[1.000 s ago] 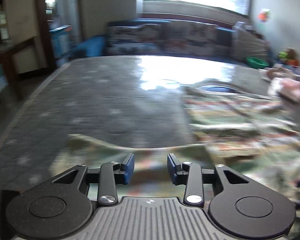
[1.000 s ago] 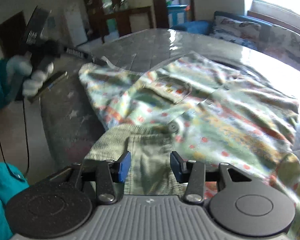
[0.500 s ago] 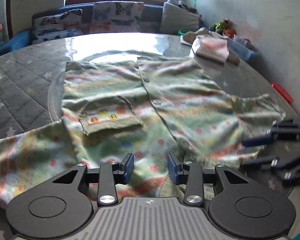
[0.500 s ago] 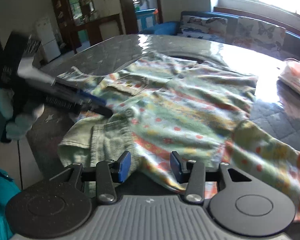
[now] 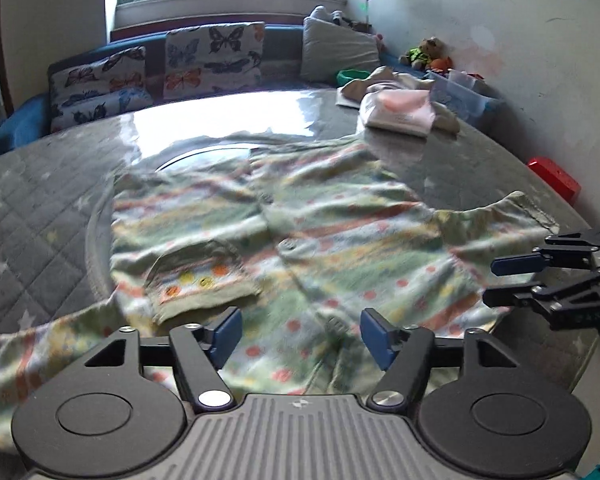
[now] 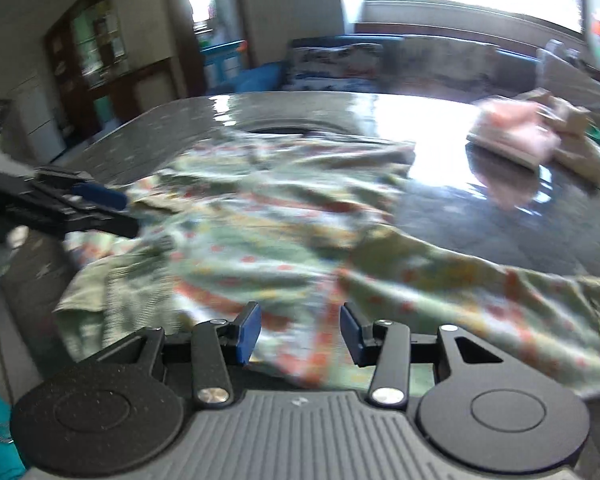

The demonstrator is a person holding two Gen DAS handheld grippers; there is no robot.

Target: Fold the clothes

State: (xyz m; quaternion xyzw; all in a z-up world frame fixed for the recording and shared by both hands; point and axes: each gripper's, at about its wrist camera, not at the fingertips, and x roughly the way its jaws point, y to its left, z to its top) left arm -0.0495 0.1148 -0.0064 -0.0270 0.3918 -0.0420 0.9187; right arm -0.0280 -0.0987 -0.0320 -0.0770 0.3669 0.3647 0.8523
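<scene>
A small green striped and dotted cardigan (image 5: 284, 240) lies spread flat on the grey quilted table (image 5: 32, 216), buttons up, pocket at the left, sleeves out to both sides. It also shows in the right wrist view (image 6: 284, 232). My left gripper (image 5: 300, 334) is open and empty, just above the cardigan's near hem. My right gripper (image 6: 300, 330) is open and empty, over the near hem by the right sleeve (image 6: 500, 292). The right gripper shows in the left wrist view (image 5: 512, 280) beside that sleeve. The left gripper shows in the right wrist view (image 6: 116, 212) at the left.
A stack of folded pink and white clothes (image 5: 400, 108) sits at the table's far right, also in the right wrist view (image 6: 516, 132). A sofa with butterfly cushions (image 5: 204, 64) runs behind the table. A red box (image 5: 556, 176) lies off the table's right edge.
The left gripper swung right from the bare table to face the cardigan and its jaws have widened. The right gripper turned right along the hem toward the right sleeve.
</scene>
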